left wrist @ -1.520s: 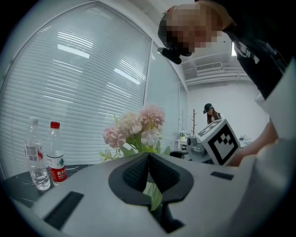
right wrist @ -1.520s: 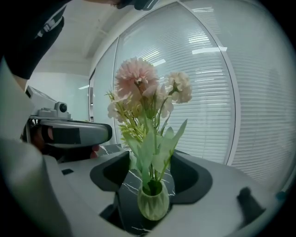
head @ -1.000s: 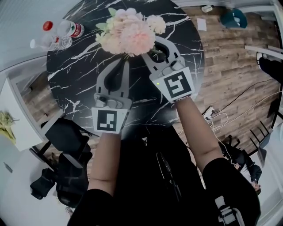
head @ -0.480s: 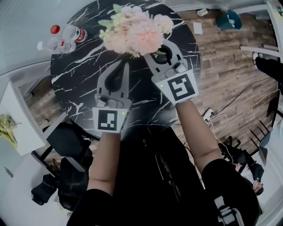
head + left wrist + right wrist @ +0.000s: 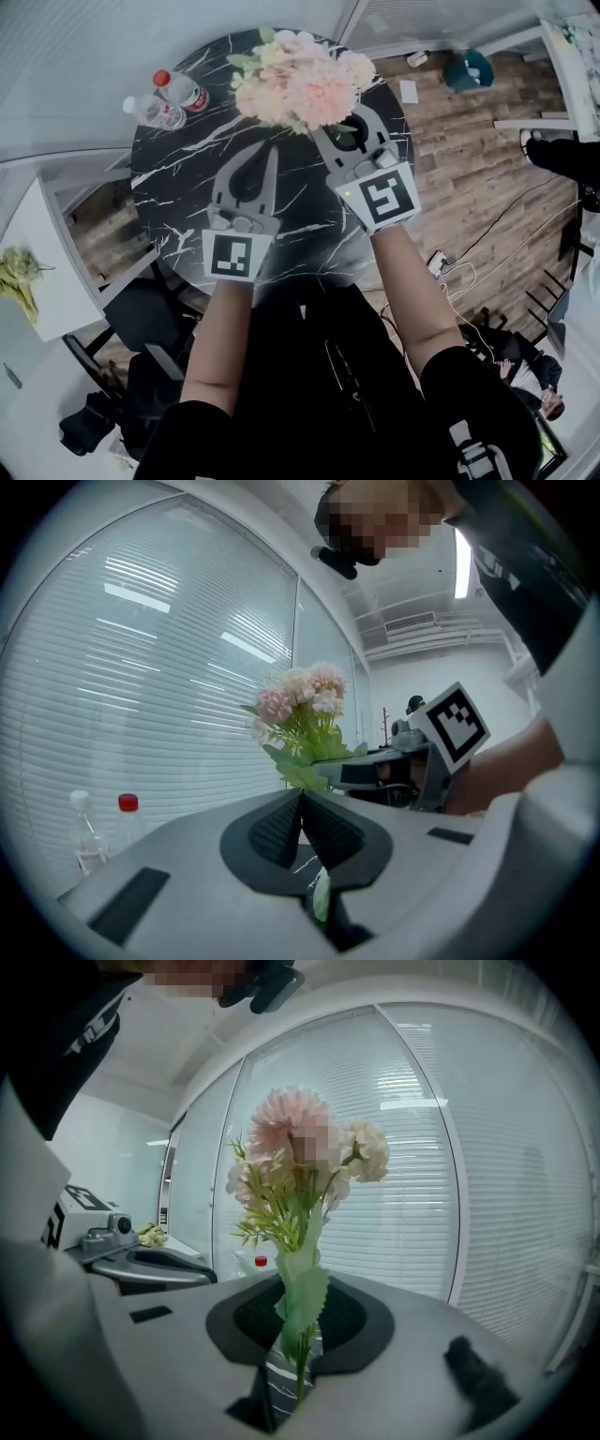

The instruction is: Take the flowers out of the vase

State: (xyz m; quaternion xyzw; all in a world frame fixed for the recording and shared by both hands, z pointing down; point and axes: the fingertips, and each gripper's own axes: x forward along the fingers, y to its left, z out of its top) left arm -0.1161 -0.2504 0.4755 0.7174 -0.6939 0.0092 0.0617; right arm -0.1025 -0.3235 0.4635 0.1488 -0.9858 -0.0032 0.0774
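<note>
Flowers (image 5: pixel 300 80) hang above the round black tabletop (image 5: pixel 187 178), a full pink and cream bunch over its far part. The vase shows in no view, so I cannot tell whether the stem ends are free of it. If they are not, an upward pull may drag or tip the vase, because nothing steadies it: the left claw (image 5: pixel 261 155) floats beside the bunch with its jaws pressed together on nothing. The right claw (image 5: pixel 339 122) is narrowed on the stems (image 5: pixel 300 1358), and this is the only hold. The bunch is big and heavy at the top while the stems are thin, so I judge it may swing or turn between the pads (image 5: pixel 248 1321), and one loose stem may slide out and drop. Two bottles (image 5: pixel 173 98) stand near on the tabletop, and a low sweep to that side could knock them over. A serrated leaf (image 5: pixel 305 1302) lies in the grip too and may tear.
</note>
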